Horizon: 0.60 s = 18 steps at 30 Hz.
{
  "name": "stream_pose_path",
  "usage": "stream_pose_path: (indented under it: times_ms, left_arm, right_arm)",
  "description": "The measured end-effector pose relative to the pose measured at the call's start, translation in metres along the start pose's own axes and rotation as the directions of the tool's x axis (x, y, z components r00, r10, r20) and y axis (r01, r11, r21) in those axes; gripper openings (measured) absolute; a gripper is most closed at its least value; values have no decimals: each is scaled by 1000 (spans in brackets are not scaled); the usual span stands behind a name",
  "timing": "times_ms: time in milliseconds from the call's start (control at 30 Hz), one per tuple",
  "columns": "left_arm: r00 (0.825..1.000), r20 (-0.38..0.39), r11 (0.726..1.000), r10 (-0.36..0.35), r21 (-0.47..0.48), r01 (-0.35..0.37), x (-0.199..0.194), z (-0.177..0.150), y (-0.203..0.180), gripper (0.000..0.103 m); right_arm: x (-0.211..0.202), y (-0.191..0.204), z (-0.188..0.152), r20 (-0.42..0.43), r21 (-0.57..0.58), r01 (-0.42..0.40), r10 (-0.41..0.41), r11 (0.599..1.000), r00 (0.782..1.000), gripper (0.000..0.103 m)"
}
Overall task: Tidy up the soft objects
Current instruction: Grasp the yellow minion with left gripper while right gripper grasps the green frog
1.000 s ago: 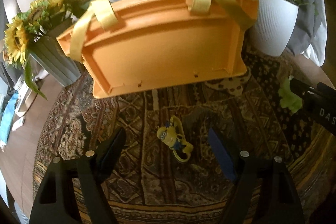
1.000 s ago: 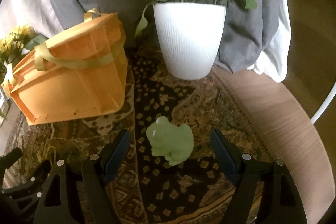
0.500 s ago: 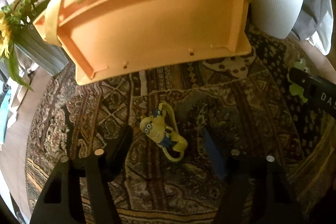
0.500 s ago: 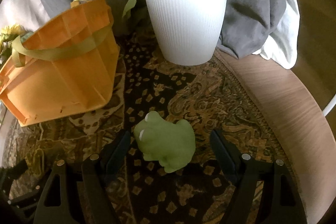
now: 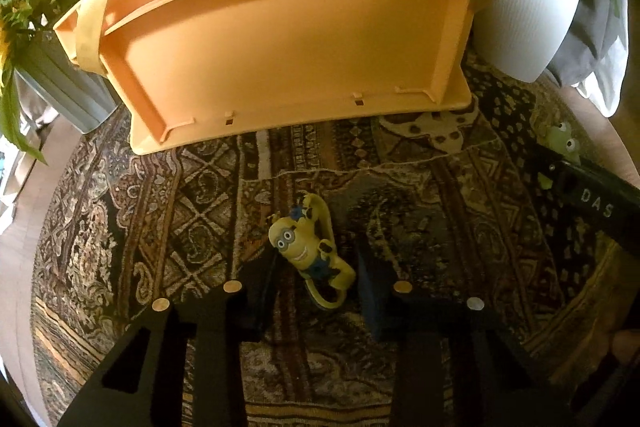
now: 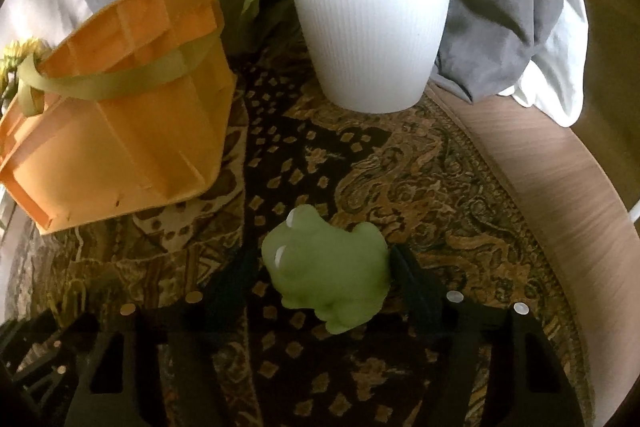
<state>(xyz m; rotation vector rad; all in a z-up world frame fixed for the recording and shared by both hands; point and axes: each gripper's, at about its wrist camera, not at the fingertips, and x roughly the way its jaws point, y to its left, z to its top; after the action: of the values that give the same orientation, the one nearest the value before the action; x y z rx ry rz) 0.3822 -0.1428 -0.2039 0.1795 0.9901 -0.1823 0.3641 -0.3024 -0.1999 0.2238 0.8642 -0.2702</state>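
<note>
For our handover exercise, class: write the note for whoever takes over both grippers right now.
Left gripper: jaws just closing around the yellow minion toy on the patterned rug; firm grip unclear.
Right gripper: jaws just closing around the green frog toy; one pad touches, the other side unclear.
Orange basket stands beyond both toys, beside the white plant pot.
Done: both toys reached.
Left: finish both grips, lift, probably drop into the basket.

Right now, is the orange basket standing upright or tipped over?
Upright. The orange basket rests base-down on the patterned rug, its yellow strap hanging down its side.
</note>
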Motion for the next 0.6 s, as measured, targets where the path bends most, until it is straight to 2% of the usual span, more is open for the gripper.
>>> stream_pose_path:
  times_ms: [33, 200, 600]
  left_arm:
    - [1000, 0, 1000, -2, 1, 2, 0, 0, 0, 32]
    - [1000, 5, 1000, -13, 8, 13, -4, -1, -2, 27]
    - [997, 69, 999, -37, -10, 38, -27, -2, 9, 26]
  right_arm:
    - [0, 0, 0, 0, -2, 2, -2, 1000, 1000, 60]
    - [-2, -1, -1, -1, -12, -3, 3, 1000, 1000, 60]
    - [-34, 9, 4, 51, -58, -21, 24, 998, 998, 60]
